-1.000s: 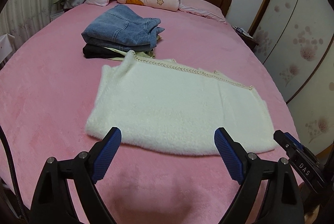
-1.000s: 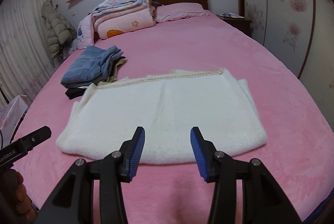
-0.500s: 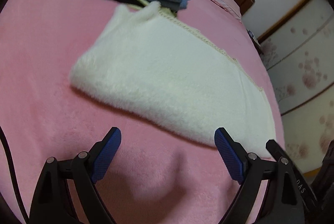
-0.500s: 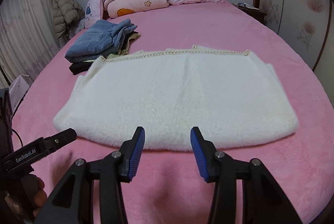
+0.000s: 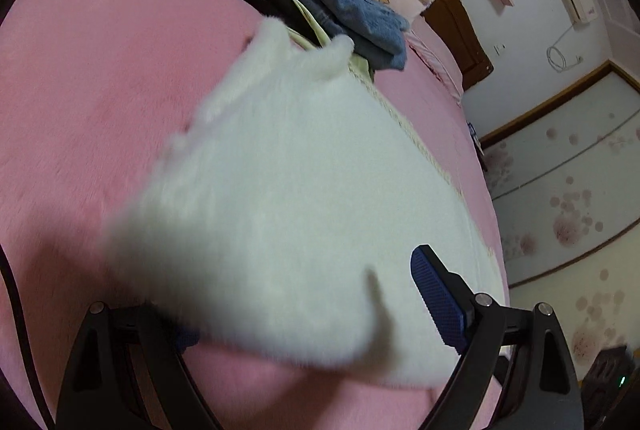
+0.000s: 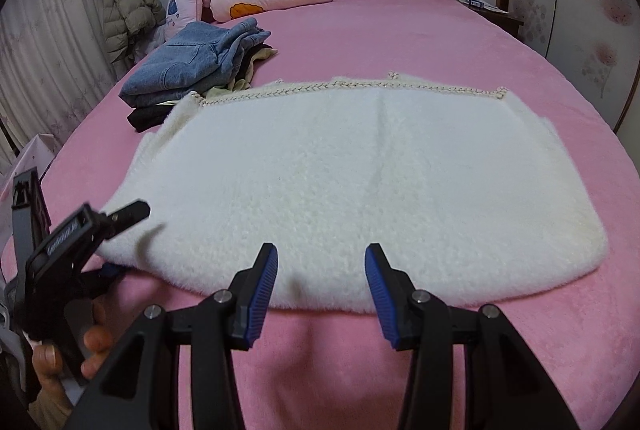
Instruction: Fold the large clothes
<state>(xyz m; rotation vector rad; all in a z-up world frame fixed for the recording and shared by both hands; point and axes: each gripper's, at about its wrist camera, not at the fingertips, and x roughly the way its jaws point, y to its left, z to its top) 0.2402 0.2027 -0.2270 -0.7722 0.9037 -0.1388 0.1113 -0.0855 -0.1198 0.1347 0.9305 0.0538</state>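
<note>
Blue-padded, the left hand-held gripper (image 5: 316, 314) gapes wide astride the near left corner of the white fleece garment (image 6: 360, 181), not yet pinching; the right hand-held gripper (image 6: 321, 278) hovers half-open and empty at the near hem. The garment lies flat on the pink bed (image 6: 400, 37). Next, I'd guess: close, lift, fold across.

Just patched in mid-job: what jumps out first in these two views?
A fluffy white fleece garment lies spread flat across the middle of the pink plush bed cover. The left gripper straddles its near left corner, jaws open, one finger above and one below the edge; the right gripper hovers open at its near edge. A folded stack topped by blue jeans sits behind its far left corner.
</note>
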